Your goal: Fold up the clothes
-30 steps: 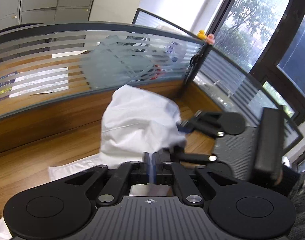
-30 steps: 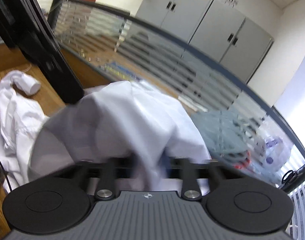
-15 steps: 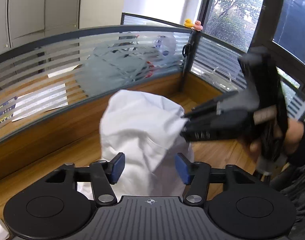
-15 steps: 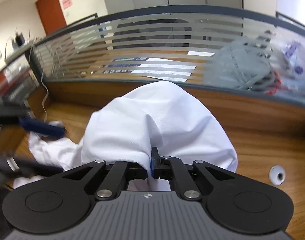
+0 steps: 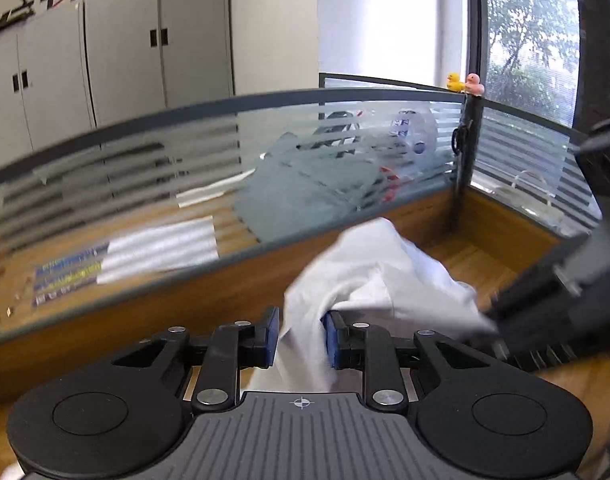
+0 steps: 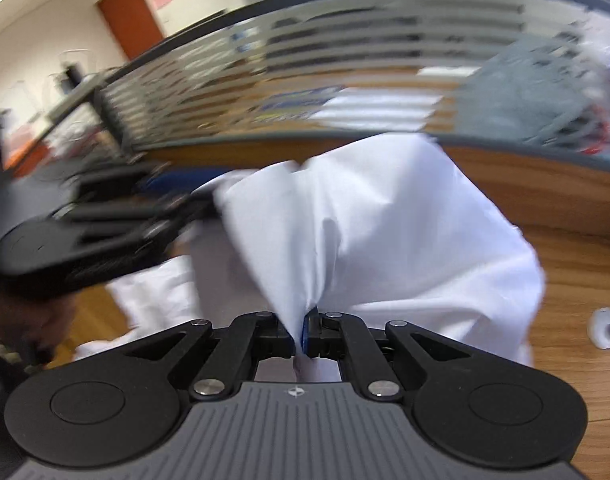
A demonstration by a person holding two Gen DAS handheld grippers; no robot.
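Already the white garment (image 5: 369, 280) runs between the left gripper (image 5: 301, 338) and its closing jaws, the pads not yet pinching it; it bunches ahead and to the right of those fingers, toward the right gripper (image 6: 301, 334), which is clamped on a gathered fold; the cloth hangs above the wooden desk (image 6: 577, 248); hem and sleeves are hidden, and motion blur smears both views.

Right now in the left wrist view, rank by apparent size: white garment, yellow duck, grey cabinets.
1. Grey cabinets, largest though farthest.
2. White garment, close to the camera.
3. Yellow duck, tiny on the partition; distance shrinks it.
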